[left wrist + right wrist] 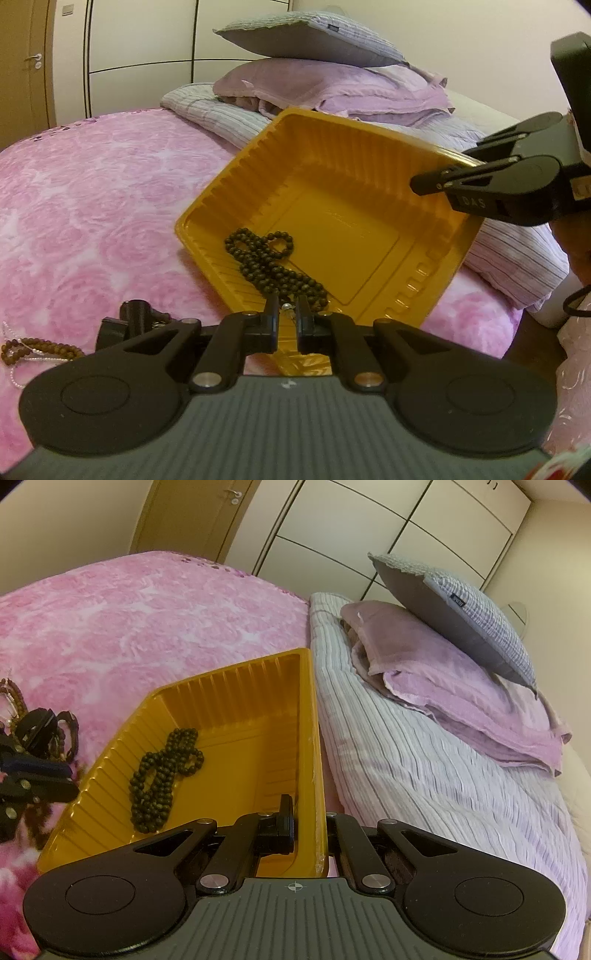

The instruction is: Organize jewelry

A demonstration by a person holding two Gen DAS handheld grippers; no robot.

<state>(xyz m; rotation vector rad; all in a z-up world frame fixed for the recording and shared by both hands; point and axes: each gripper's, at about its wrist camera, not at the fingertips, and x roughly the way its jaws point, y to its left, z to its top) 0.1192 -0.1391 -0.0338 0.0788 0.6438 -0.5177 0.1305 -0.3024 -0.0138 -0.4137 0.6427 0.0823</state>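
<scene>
Pink bedspread (85,206), tilted yellow tray (369,229), dark beads (273,266) lengthwise

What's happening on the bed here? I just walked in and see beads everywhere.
A person with two hand-held grippers is sorting jewelry. The right gripper is clamped on the rim of a yellow tray, tilting it up off the pink bedspread. A dark bead necklace already lies inside. The left gripper is nearly shut on something small and shiny at the tray's near edge. More beads wait on the bedspread.

Black grippers (287,306), ribbed grey bases
</scene>
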